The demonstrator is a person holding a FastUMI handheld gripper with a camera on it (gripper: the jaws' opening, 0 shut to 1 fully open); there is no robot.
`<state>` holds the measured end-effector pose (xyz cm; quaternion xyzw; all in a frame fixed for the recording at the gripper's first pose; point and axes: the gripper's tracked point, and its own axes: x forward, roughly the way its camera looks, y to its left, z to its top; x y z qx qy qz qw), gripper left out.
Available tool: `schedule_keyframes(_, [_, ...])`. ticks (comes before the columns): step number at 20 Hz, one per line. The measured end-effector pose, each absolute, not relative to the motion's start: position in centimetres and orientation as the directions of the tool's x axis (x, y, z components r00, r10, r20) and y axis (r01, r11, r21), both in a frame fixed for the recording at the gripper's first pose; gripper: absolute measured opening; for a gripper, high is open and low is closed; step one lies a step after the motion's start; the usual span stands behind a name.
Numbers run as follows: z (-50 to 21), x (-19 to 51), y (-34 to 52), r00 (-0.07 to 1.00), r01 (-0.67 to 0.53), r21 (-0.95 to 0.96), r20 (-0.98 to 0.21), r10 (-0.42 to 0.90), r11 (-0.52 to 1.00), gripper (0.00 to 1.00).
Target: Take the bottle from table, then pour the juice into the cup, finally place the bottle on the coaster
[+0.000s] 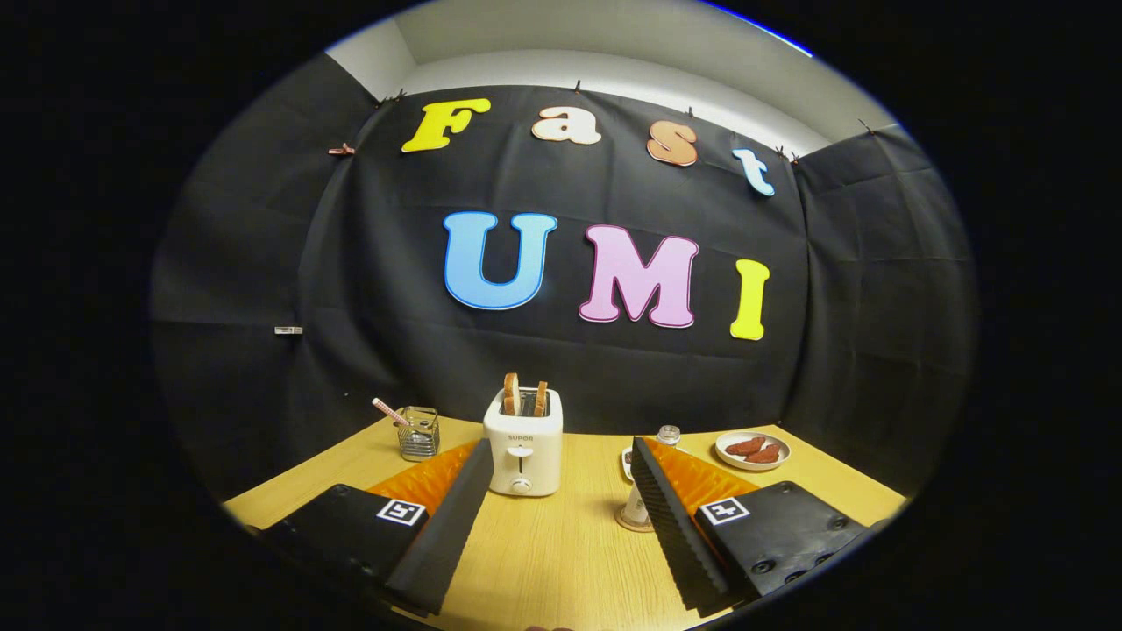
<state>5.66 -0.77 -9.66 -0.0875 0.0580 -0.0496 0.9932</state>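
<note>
i see the bottle [653, 464] standing upright on the coaster [633, 522] mid-table, small and pale with a clear cap; the ribbed glass cup [419, 433] sits near the table's far-left edge.

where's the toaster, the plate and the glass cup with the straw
toaster [523, 456]: gripper view, on its white front face
plate [727, 455]: gripper view, on its white rim
glass cup [420, 436]: gripper view, on its ribbed side

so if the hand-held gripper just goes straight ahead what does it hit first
Probably the toaster: it stands on the table ahead of the open hand-held gripper, roughly between its fingers. The bottle sits off beside one finger; depth is hard to judge.
</note>
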Motion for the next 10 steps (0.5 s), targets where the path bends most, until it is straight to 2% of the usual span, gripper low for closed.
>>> schedule_keyframes(10, [-8.76,4.88,-0.44,0.990,0.080,-0.192,-0.098,-0.101,0.978,0.97])
